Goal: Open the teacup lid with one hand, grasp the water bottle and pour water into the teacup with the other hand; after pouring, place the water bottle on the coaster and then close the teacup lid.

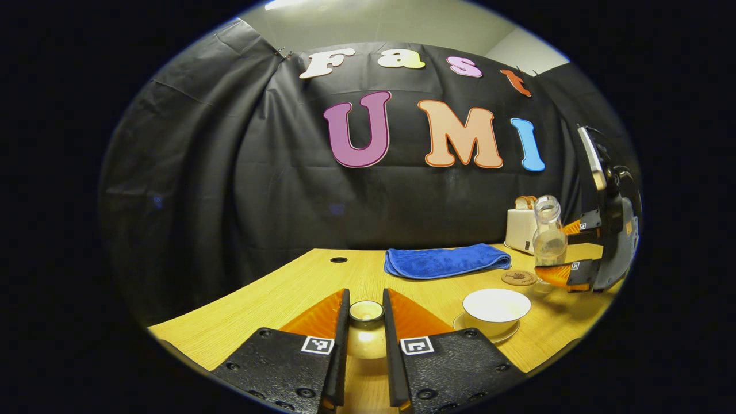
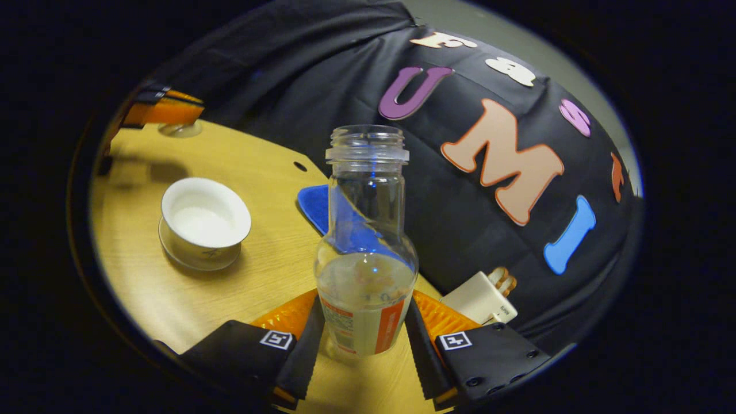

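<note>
Dim booth, warm overhead light on the table (image 1: 299, 287), soft shadows, strong fisheye bending, edges perhaps slightly blurred

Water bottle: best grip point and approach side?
Grip the water bottle low on its wide labelled body, from the side, fingers level. It stands roughly upright with an open mouth and a narrow, smooth neck; the right gripper already clamps it there.
</note>
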